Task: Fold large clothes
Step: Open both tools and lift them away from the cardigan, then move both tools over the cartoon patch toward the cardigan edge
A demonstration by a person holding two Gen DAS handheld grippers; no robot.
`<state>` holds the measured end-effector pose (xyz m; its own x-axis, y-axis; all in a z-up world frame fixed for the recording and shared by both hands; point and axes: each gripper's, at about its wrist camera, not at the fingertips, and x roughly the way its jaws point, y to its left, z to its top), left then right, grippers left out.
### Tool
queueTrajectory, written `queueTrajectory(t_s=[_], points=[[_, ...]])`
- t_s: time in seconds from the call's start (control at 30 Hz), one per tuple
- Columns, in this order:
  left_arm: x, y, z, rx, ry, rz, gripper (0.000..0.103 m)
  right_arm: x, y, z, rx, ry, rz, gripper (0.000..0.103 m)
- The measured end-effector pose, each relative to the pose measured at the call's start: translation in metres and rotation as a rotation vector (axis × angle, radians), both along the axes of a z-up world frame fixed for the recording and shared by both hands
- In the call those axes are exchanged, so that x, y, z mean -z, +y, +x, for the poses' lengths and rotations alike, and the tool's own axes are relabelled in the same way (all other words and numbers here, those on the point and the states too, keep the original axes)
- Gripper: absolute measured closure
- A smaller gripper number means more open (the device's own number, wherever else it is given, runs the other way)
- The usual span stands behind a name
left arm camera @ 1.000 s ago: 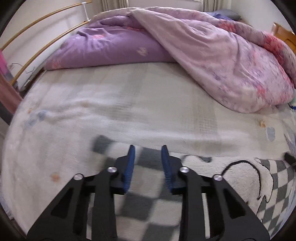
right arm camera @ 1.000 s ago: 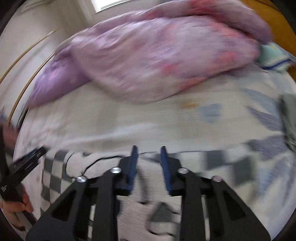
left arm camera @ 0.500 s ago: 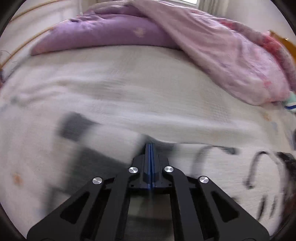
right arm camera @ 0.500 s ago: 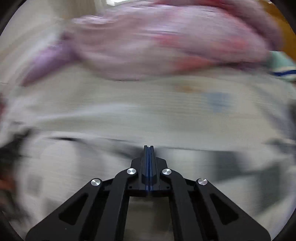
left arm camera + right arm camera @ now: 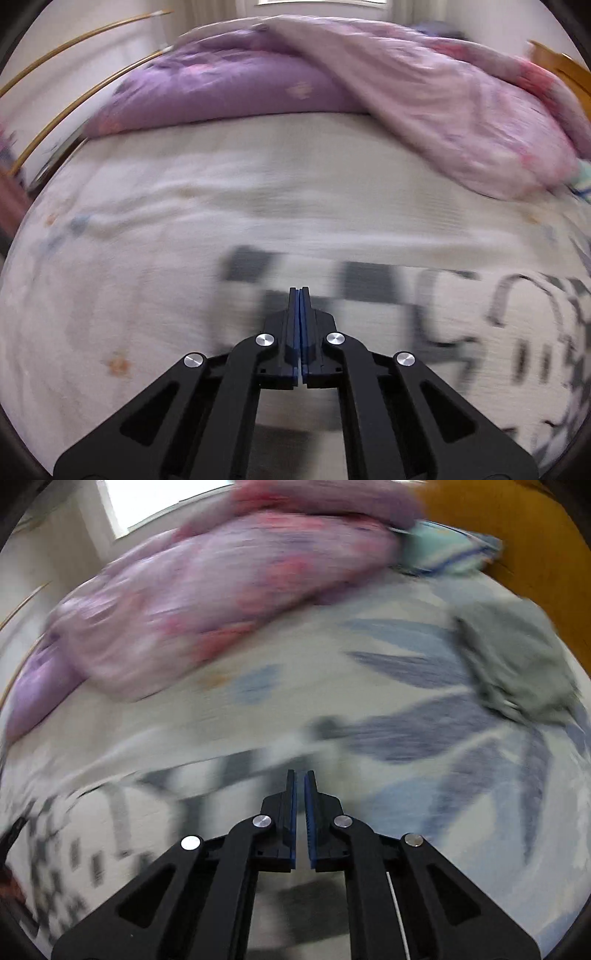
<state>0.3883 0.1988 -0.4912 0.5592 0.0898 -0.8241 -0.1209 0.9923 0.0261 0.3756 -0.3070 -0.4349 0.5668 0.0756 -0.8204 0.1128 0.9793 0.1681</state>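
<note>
A white fleece garment (image 5: 461, 325) with grey checks and black line drawing lies flat on the bed, blurred by motion. My left gripper (image 5: 299, 290) hangs over its upper left part, pads pressed together; no cloth shows between them. In the right wrist view the same garment (image 5: 122, 812) fills the lower left. My right gripper (image 5: 300, 771) sits above its upper right edge. Its jaws are opening, with a narrow gap and nothing visible in it.
A pink and purple quilt (image 5: 424, 92) is heaped across the far side of the bed (image 5: 184, 221). A crumpled grey cloth (image 5: 517, 664) lies at the right, a pale striped pillow (image 5: 443, 550) and wooden headboard (image 5: 517, 524) behind it. Curved brass rails (image 5: 74, 37) stand at the far left.
Both grippers closed their jaws over the garment's far edge and slid sideways across it. The right jaws have since parted a little; the left stay pressed together.
</note>
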Motion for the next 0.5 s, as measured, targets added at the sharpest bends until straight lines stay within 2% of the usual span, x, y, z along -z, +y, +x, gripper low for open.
queueTrajectory(t_s=[0.1, 0.17, 0.23, 0.27, 0.3, 0.37, 0.43, 0.5], points=[[0.003, -0.054, 0.001, 0.097, -0.005, -0.055, 0.100, -0.002, 0.072, 0.001, -0.164, -0.019, 0.059, 0.097], [0.014, -0.084, -0.001, 0.135, 0.012, -0.088, 0.100, 0.010, 0.120, 0.002, -0.247, 0.002, 0.101, 0.097], [0.034, -0.102, -0.007, 0.134, 0.039, -0.134, 0.101, 0.022, 0.151, 0.001, -0.294, 0.017, 0.136, 0.097], [0.041, -0.106, -0.011, 0.125, 0.035, -0.124, 0.101, 0.033, 0.168, -0.001, -0.319, 0.031, 0.146, 0.097], [0.047, -0.108, -0.017, 0.127, 0.002, -0.108, 0.101, 0.040, 0.176, -0.002, -0.326, 0.038, 0.139, 0.097], [0.050, -0.104, -0.022, 0.139, -0.021, -0.123, 0.101, 0.045, 0.185, -0.011, -0.320, -0.016, 0.102, 0.097], [0.051, -0.098, -0.025, 0.166, -0.033, -0.150, 0.101, 0.049, 0.180, -0.018, -0.328, -0.064, 0.120, 0.099], [0.053, -0.096, -0.030, 0.209, -0.047, -0.139, 0.101, 0.055, 0.170, -0.023, -0.326, -0.087, 0.168, 0.103]])
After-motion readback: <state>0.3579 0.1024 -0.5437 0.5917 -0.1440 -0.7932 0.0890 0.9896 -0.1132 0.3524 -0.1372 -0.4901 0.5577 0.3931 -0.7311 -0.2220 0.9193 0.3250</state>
